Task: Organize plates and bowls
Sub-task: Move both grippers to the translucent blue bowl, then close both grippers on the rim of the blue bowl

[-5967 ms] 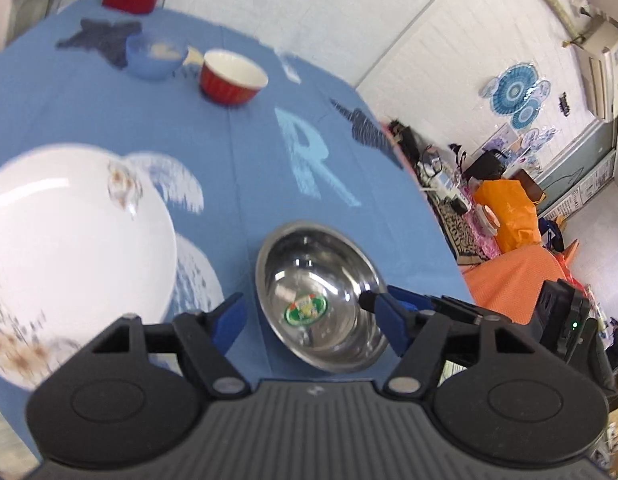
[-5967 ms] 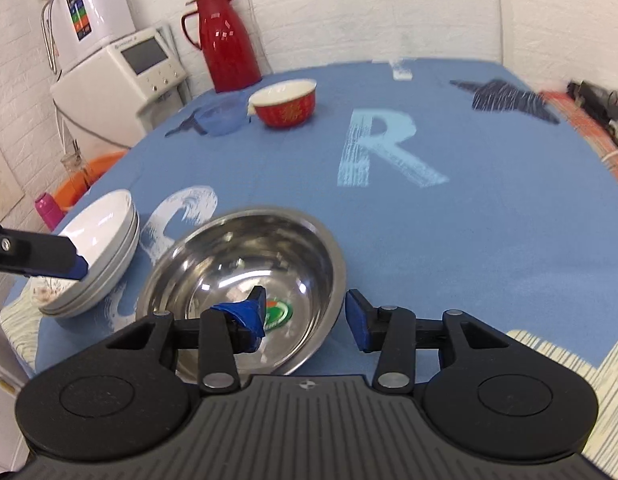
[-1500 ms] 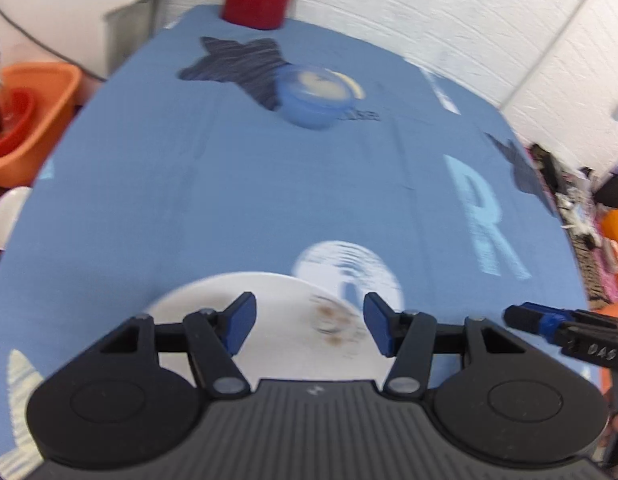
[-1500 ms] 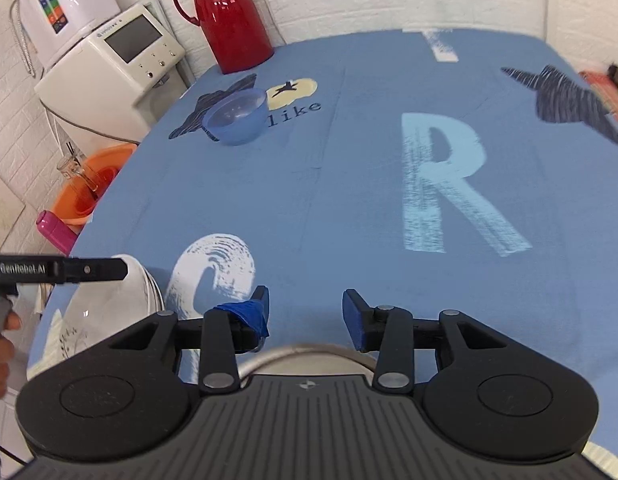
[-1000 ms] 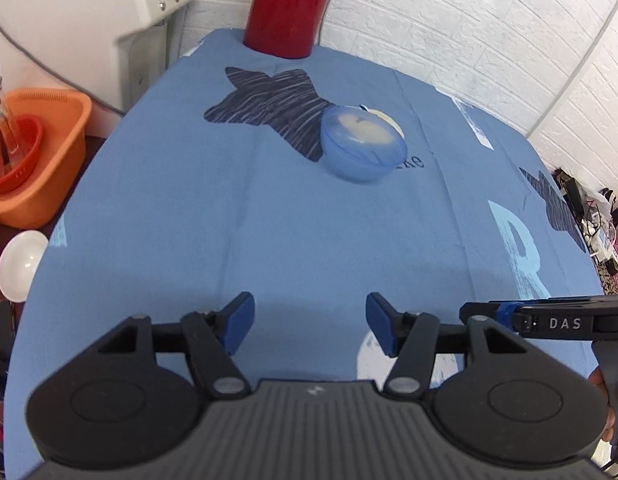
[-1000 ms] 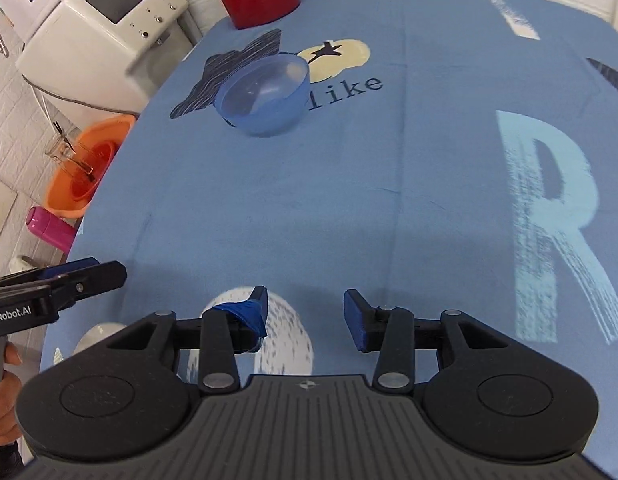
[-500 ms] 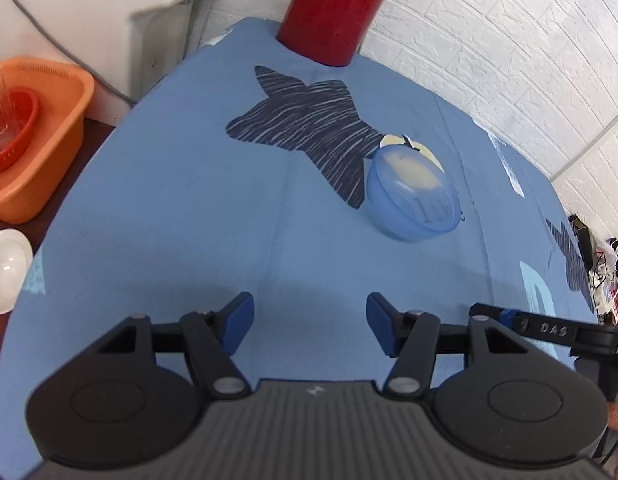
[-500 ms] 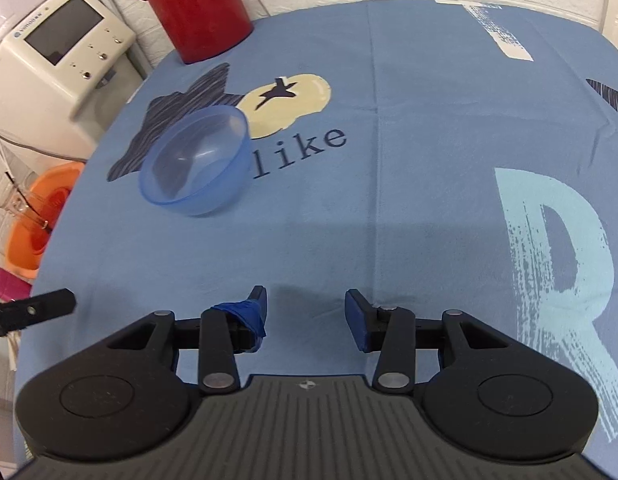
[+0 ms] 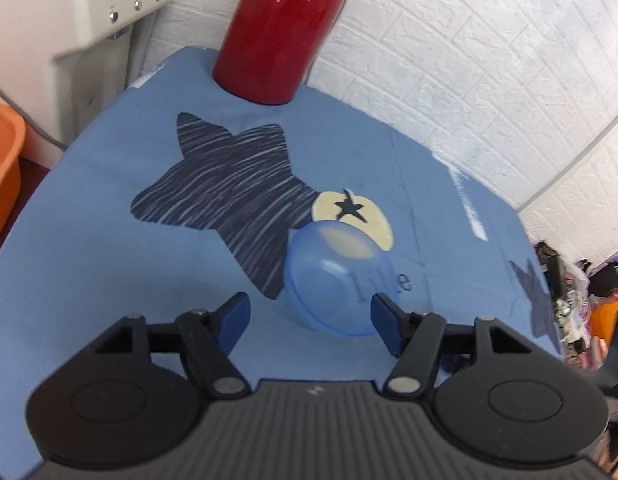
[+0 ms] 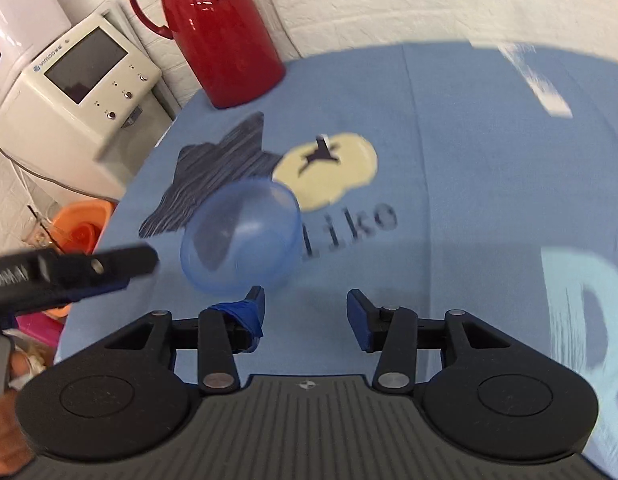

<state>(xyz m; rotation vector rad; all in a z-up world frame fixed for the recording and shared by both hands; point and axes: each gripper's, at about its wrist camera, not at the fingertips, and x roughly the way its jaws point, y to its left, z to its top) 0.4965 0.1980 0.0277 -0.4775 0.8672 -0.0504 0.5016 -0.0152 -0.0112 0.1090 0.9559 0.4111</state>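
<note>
A translucent blue plastic bowl [image 9: 337,276] stands upright on the blue tablecloth [image 9: 89,248], beside a dark star print. My left gripper [image 9: 311,318] is open, its fingertips level with the bowl's near side, the bowl between and just beyond them. In the right wrist view the same blue bowl [image 10: 243,240] lies ahead and left of my right gripper [image 10: 305,312], which is open and holds nothing. The left gripper's finger [image 10: 105,266] reaches in from the left edge, close to the bowl's left side. No plates or other bowls are in view.
A red thermos jug [image 9: 277,28] stands at the table's far edge by the white brick wall. A white appliance [image 10: 81,96] and an orange basin [image 10: 79,224] sit off the table to the left. A hand [image 10: 13,364] shows at the lower left.
Both grippers have moved forward across the table toward the blue bowl, which now sits much closer. The steel bowl, the red bowl and the white plates have left view.
</note>
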